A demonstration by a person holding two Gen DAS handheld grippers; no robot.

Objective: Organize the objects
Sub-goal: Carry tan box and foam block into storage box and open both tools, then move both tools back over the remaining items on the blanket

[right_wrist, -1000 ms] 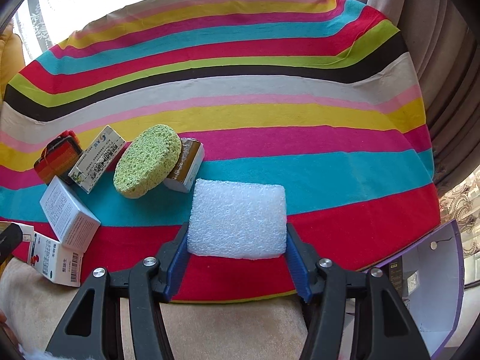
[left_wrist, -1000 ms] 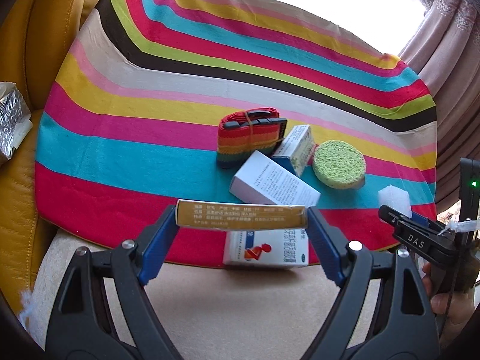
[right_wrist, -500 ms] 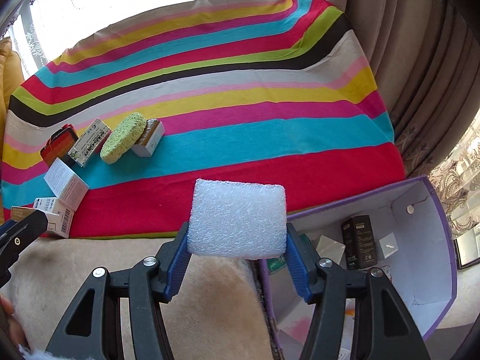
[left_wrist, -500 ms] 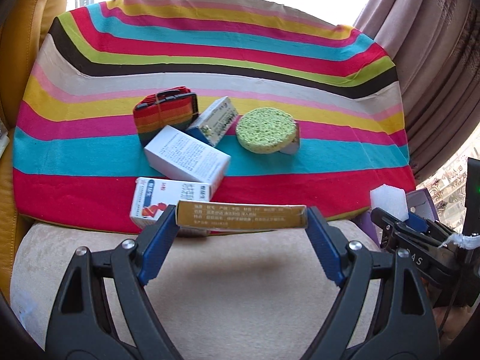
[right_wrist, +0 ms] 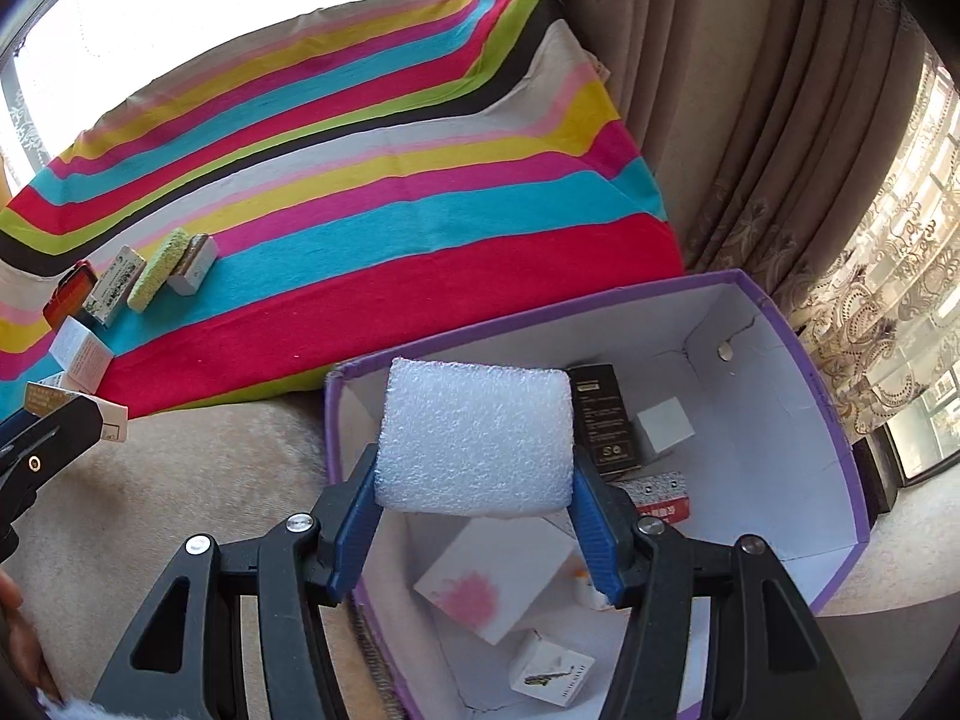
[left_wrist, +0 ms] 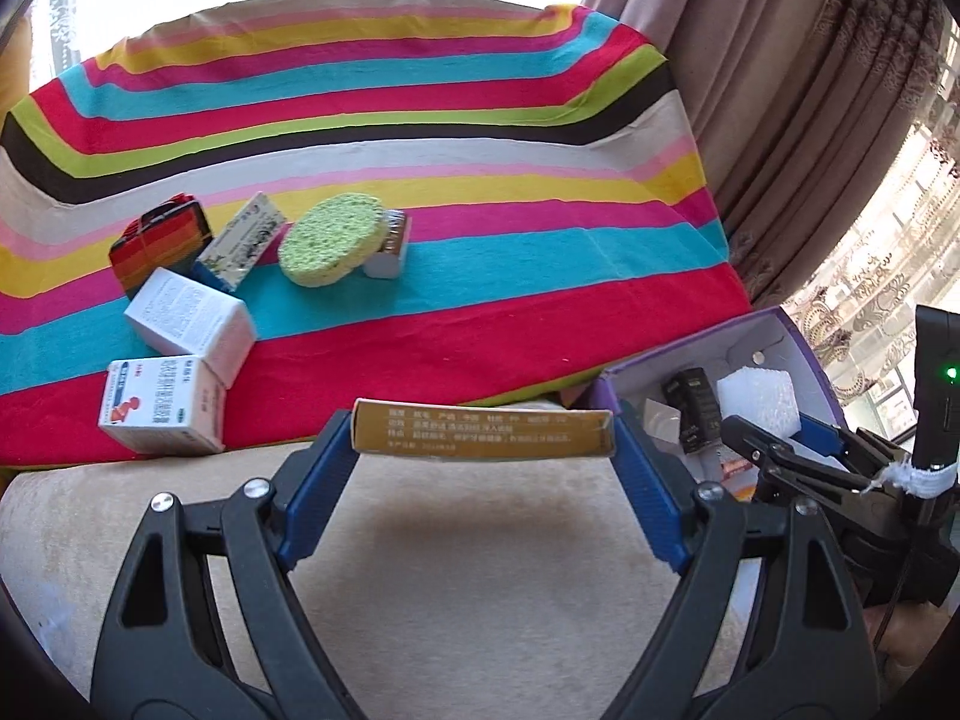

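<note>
Left tongs (left_wrist: 483,435) clamped on a flat yellow-brown cardboard box (left_wrist: 483,433), held level above beige upholstery. Left of that box, on a rainbow-striped cloth (left_wrist: 480,192): a white-and-blue medicine carton (left_wrist: 162,405). Right of it: an open purple-walled bin (left_wrist: 774,330), right tongs (left_wrist: 765,420) gripping a white foam block (left_wrist: 757,399).

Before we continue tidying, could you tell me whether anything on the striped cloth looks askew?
Yes: the green sponge is tilted, propped on a small box rather than lying flat. The white box also leans on the red-and-white box. Nothing looks spilled or damaged.
</note>
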